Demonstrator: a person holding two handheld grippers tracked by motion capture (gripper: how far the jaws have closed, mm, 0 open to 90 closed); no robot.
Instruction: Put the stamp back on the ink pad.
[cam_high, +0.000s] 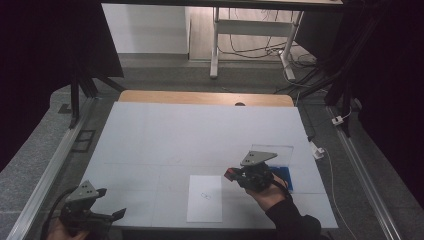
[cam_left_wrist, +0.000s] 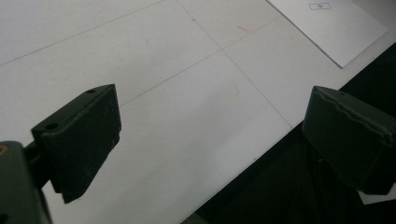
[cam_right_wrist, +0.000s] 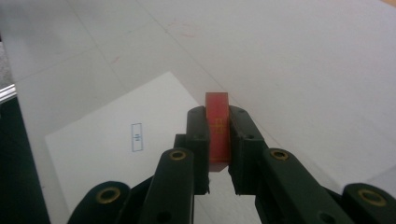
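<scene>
Right of centre, your right gripper (cam_high: 231, 174) clamps a red block (cam_right_wrist: 217, 133) above the sheet (cam_high: 205, 198). Next, I judge, lower it onto the printed box (cam_right_wrist: 136, 137). Your left gripper (cam_left_wrist: 210, 140) stands apart, empty.

Dim, soft pictures; dark edges, bright background.

The table (cam_high: 150, 135) has a smooth, matt white top with a wood edge at the far side. A matt paper sheet (cam_high: 205, 197) lies on it. The red block (cam_right_wrist: 218, 133) looks like smooth plastic; the right gripper (cam_right_wrist: 218, 140) is matt black plastic with brass-coloured rivets.
</scene>
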